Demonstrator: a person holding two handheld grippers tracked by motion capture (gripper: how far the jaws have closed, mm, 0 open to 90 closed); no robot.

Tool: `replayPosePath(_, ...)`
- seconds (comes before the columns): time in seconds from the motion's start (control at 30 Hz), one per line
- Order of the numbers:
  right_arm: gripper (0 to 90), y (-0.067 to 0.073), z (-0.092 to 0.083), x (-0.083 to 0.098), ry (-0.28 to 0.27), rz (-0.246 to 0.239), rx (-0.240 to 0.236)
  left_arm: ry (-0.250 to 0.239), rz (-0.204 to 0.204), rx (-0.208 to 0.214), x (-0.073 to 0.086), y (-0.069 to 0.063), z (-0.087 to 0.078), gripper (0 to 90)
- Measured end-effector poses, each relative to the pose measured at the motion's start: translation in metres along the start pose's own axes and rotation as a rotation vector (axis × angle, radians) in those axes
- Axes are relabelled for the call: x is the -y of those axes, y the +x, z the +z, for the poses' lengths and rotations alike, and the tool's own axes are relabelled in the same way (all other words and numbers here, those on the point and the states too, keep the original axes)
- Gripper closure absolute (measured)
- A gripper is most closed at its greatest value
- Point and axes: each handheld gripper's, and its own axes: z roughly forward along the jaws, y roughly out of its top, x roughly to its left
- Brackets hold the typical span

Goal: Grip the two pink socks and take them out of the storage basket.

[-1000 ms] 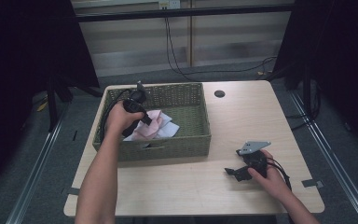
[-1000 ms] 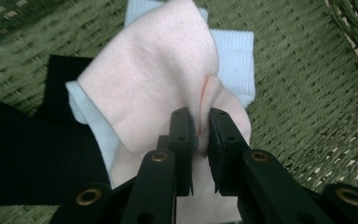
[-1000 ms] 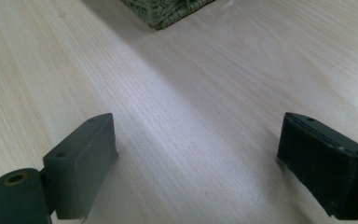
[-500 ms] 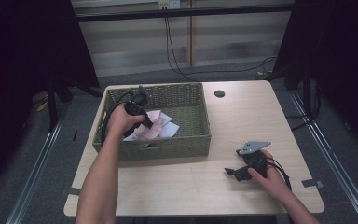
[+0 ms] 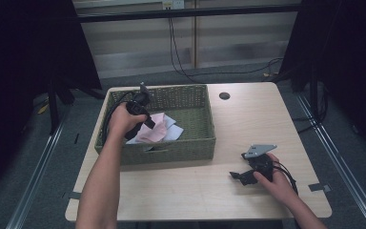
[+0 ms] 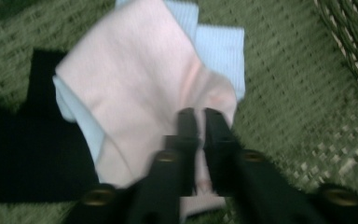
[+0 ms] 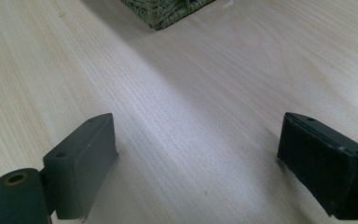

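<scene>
A lab recording bay, I judge; black curtains ahead of my jaws; pale wooden table under them; dangling black cables beyond.

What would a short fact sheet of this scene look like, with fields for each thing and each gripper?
Table: light wood
Basket: green wicker, on the table's left half
Pink cloth: in the basket, lying over a light blue cloth
Left gripper: inside the basket, jaws nearly together, pinching the pink cloth
Right gripper: low over bare table, jaws wide open, nothing between them
</scene>
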Motion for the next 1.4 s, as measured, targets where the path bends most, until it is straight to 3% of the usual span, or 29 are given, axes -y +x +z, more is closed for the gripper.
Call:
replayPosePath(0.1, 10.6, 0.0, 0.0, 0.0, 0.0, 0.0, 0.0, 0.008, 0.012, -0.009, -0.003, -0.002, 0.011, 69.6)
replayPosePath(0.2, 10.6, 0.0, 0.0, 0.0, 0.0, 0.0, 0.0, 0.02, 0.014, -0.024, -0.006, -0.002, 0.021, 67.9)
replayPosePath(0.4, 10.6, 0.0, 0.0, 0.0, 0.0, 0.0, 0.0, 0.057, -0.035, -0.066, -0.008, 0.002, 0.028, 85.2)
replayPosePath(0.5, 10.6, 0.0, 0.0, 0.0, 0.0, 0.0, 0.0, 0.053, -0.04, -0.058, -0.008, 0.001, 0.024, 87.9)
replayPosePath(0.63, 10.6, 0.0, 0.0, 0.0, 0.0, -0.002, 0.0, 0.039, -0.053, -0.029, -0.007, -0.002, 0.009, 88.0)
replayPosePath(0.83, 10.6, 0.0, 0.0, 0.0, -0.001, -0.002, 0.0, -0.001, -0.049, 0.002, -0.009, -0.008, -0.031, 88.0)
replayPosePath(0.97, 10.6, 0.0, 0.0, 0.0, -0.001, -0.002, 0.0, -0.005, -0.038, 0.0, -0.012, -0.014, -0.053, 88.0)
replayPosePath(1.4, 10.6, 0.0, 0.0, 0.0, 0.002, -0.003, -0.001, -0.034, -0.02, 0.018, -0.015, -0.025, -0.091, 88.0)
